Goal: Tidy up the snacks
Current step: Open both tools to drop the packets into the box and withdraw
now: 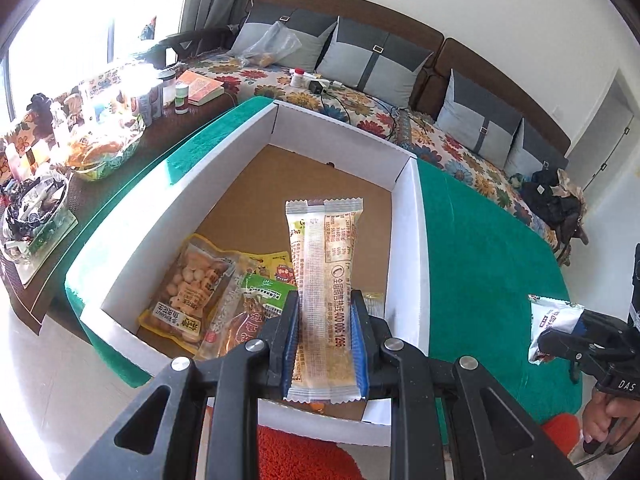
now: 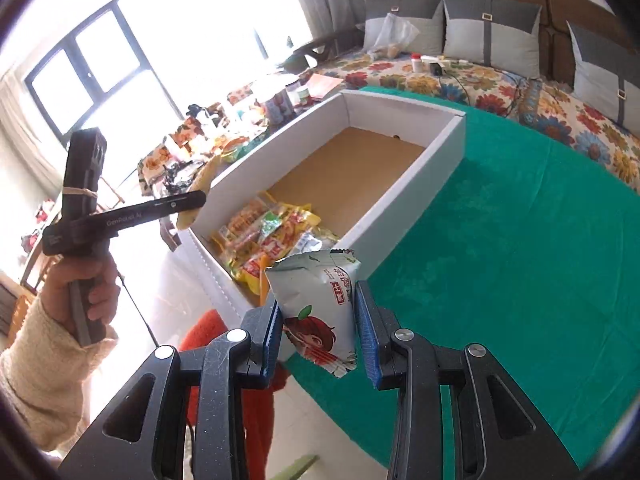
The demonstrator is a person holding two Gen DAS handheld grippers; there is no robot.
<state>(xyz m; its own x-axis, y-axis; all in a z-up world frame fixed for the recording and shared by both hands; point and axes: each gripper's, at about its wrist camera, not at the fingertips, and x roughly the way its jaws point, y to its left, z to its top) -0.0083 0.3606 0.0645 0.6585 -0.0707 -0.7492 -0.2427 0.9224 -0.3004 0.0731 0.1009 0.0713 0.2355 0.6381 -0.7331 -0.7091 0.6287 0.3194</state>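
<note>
Left tool [image 1: 325, 344] is clamped on a long tan snack bar [image 1: 323, 280], held upright over the near end of the white cardboard box [image 1: 404, 240], right above the pile of snack packs [image 1: 224, 292] bunched there. The box's far half is bare brown floor with plenty of room, walls all round. Right tool [image 2: 318, 332] is clamped on a pale green snack bag [image 2: 320, 312], just outside the box's near corner over the green counter [image 2: 520, 260].

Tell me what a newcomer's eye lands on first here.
The left claw grips a long beige snack bar above the white cardboard box, where snack packets crowd its near end. The right claw holds a white snack packet with a red cartoon face, beside the box above the green tablecloth.
</note>
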